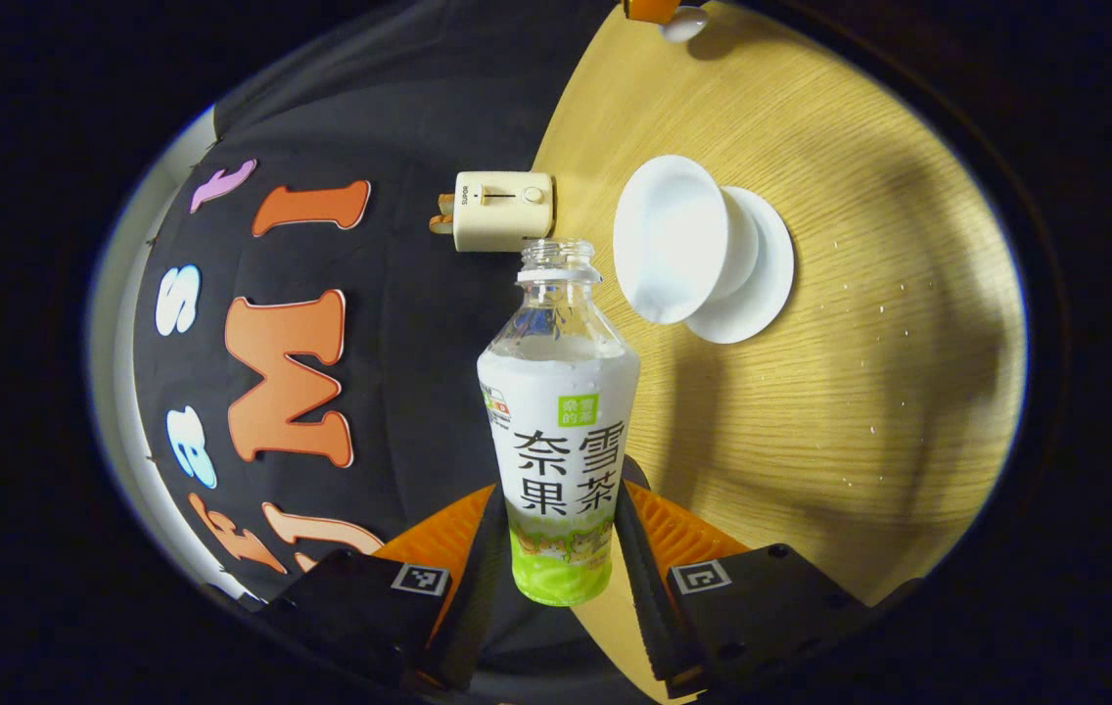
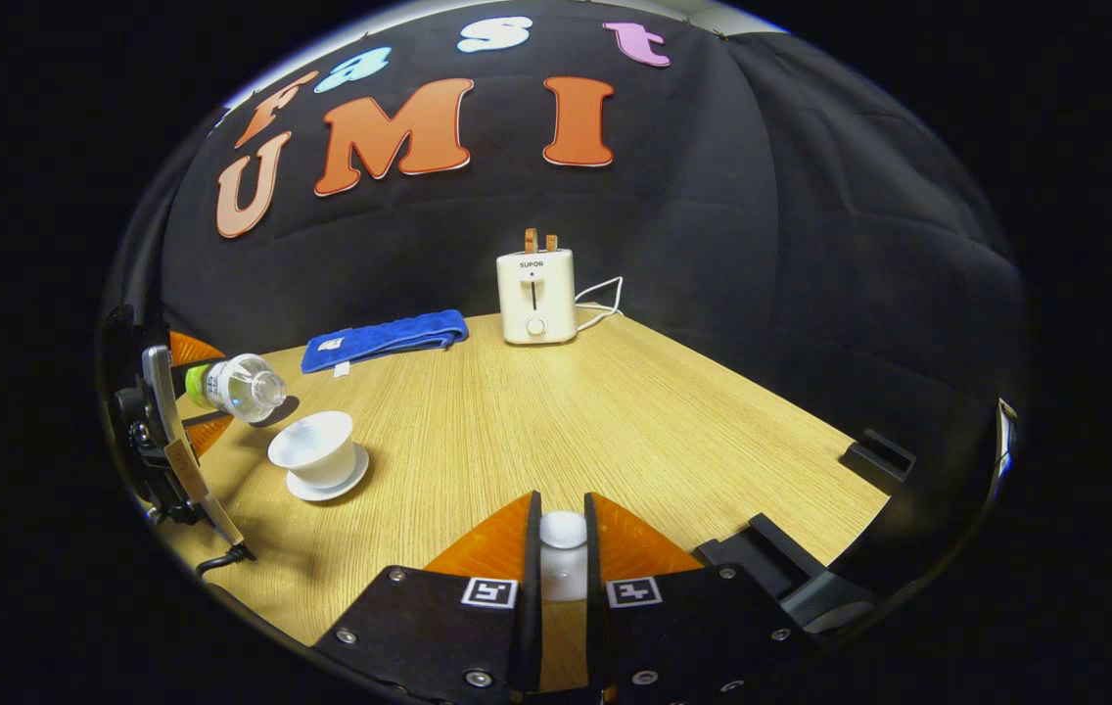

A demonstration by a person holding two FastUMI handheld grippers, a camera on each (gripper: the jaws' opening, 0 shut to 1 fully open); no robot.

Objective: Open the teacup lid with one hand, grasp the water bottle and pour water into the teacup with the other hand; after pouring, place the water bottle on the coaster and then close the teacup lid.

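We saw the left gripper [image 1: 561, 534] clamping the uncapped water bottle [image 1: 561, 411], tipped sideways with its mouth just beside the open teacup [image 1: 666, 238] on its saucer [image 1: 757, 284]. The right gripper [image 2: 563, 558] pinched the teacup lid [image 2: 563, 534], mostly hidden between its fingers. Bare table [image 2: 615, 421] lay between teacup and toaster [image 2: 536, 296].
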